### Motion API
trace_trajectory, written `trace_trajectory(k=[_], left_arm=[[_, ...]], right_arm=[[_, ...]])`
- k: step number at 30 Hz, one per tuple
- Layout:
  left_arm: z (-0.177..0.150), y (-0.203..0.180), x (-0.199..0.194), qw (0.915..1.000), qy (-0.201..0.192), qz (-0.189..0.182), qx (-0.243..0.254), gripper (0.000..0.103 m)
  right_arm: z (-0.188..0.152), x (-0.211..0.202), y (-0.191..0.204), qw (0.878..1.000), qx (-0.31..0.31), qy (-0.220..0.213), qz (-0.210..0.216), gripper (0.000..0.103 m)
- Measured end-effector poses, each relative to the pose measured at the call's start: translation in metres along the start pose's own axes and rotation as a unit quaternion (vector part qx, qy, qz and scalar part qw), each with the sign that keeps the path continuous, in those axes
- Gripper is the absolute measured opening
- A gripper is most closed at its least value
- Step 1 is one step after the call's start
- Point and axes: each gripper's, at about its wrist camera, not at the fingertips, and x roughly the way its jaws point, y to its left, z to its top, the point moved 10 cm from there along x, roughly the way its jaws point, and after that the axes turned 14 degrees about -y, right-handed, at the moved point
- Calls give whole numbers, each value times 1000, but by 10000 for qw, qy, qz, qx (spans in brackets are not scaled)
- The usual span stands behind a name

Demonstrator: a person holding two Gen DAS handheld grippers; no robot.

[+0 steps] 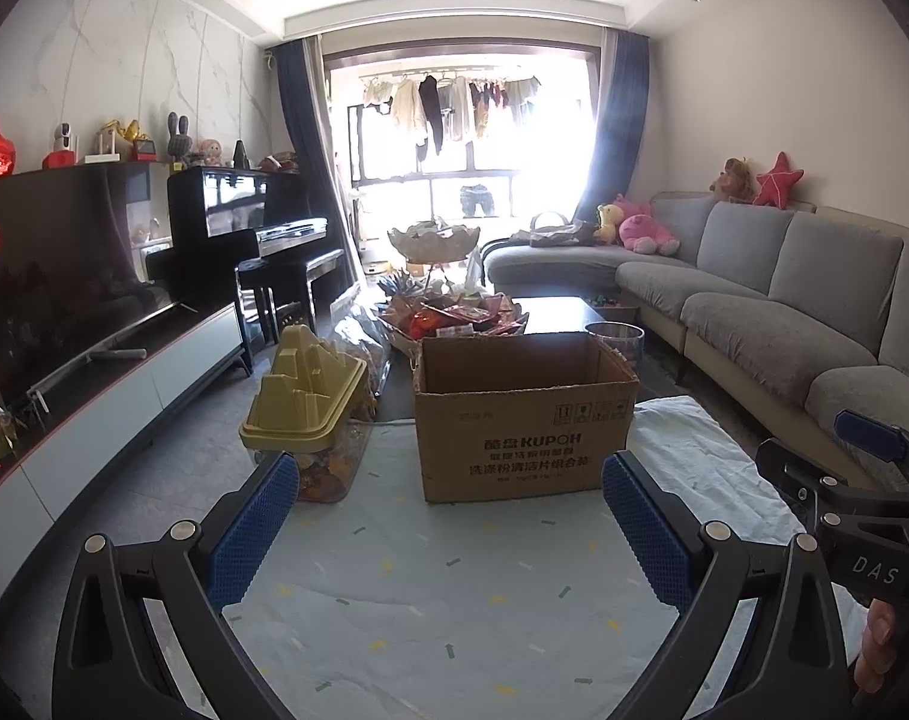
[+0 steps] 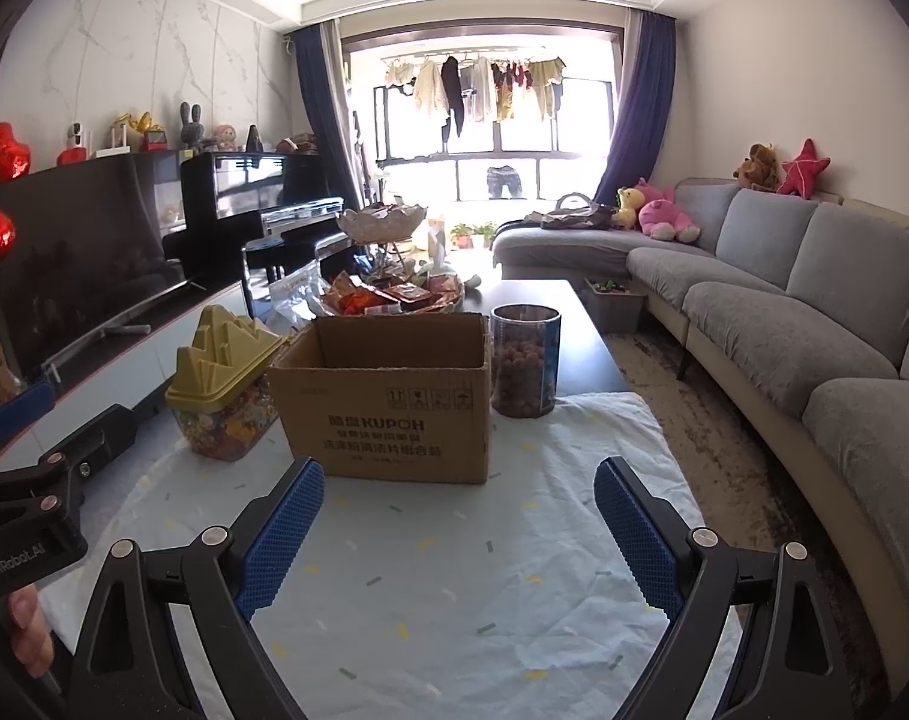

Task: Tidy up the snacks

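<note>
An open brown cardboard box (image 1: pixel 523 420) (image 2: pixel 388 396) stands on a pale cloth on the coffee table. Left of it stands a clear snack jar with a yellow mountain-shaped lid (image 1: pixel 304 414) (image 2: pixel 226 384). Right of the box stands a clear round canister of brown snack balls (image 2: pixel 525 369) (image 1: pixel 615 342). Behind the box lies a tray heaped with red and orange snack packets (image 1: pixel 454 315) (image 2: pixel 394 297). My left gripper (image 1: pixel 451 471) is open and empty, in front of the box. My right gripper (image 2: pixel 459 474) is open and empty, just short of the box.
A tiered white bowl stand (image 1: pixel 433 243) rises behind the snack pile. A grey sofa (image 2: pixel 784 312) runs along the right. A TV cabinet (image 1: pixel 124 384) and black piano (image 1: pixel 244 222) line the left. The pale cloth (image 2: pixel 454 570) covers the near tabletop.
</note>
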Motion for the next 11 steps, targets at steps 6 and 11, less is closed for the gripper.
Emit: trace_trajectory(k=[6, 11], left_arm=[[-2, 0, 3, 10000, 66, -22, -50, 103], [-2, 0, 3, 10000, 65, -26, -58, 103]], right_arm=[[-1, 1, 0, 10000, 17, 22, 2, 92], [-1, 1, -1, 10000, 16, 20, -5, 92]])
